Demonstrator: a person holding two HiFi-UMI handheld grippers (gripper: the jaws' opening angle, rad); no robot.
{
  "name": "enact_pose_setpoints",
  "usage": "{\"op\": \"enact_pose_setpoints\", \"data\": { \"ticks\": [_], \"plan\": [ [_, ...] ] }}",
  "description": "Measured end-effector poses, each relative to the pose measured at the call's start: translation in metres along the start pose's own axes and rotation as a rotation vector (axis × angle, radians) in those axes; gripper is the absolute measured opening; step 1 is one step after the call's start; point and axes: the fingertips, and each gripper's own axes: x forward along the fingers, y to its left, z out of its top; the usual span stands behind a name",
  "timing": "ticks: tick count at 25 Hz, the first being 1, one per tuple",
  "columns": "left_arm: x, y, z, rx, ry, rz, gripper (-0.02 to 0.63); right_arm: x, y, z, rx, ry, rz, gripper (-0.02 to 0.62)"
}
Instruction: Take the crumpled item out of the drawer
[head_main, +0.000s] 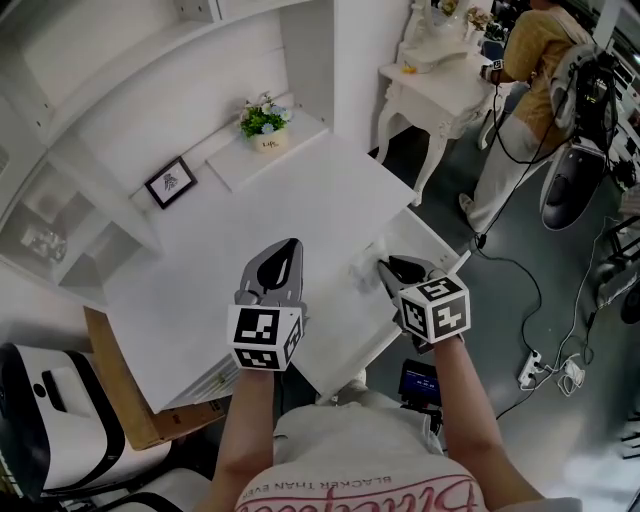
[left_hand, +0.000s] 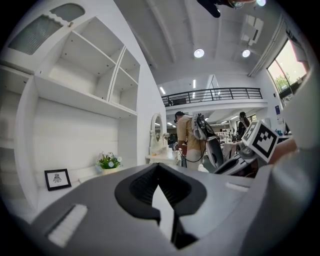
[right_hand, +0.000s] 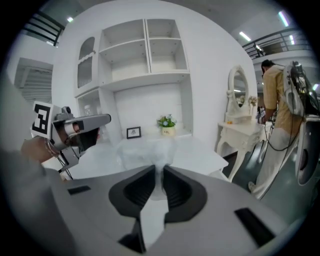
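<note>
R gripper (head_main: 384, 267) was pinched narrow on the crumpled item (head_main: 364, 260), which bunched just ahead of its tips above the desk (head_main: 250, 250) edge, w/ L gripper (head_main: 291, 247) closed, empty, farther off alongside.

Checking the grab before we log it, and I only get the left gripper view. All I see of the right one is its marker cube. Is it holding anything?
Observer: Yes. The right gripper view shows the right gripper shut on the crumpled item, a pale translucent wad pinched between the pads.
Operator: Where is it relative to the desk?
Observer: In the head view it bunches just ahead of the jaws, over the white desktop near its right edge. I can't tell whether it touches the surface.
</note>
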Motion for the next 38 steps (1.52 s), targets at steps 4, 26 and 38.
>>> {"op": "enact_pose_setpoints", "data": {
  "ticks": [4,26,38],
  "plan": [
    [-0.003,-0.006,0.012,0.011,-0.033,-0.011,0.008,-0.022,0.006,0.023,-0.034,-0.074,-0.021,0.057],
    [-0.027,-0.016,0.109,0.144,-0.248,-0.037,0.008,-0.117,0.031,0.13,-0.175,-0.432,-0.17,0.057],
    [-0.034,-0.015,0.129,0.154,-0.296,-0.036,0.008,-0.135,0.033,0.152,-0.22,-0.492,-0.222,0.049]
  ]
}}
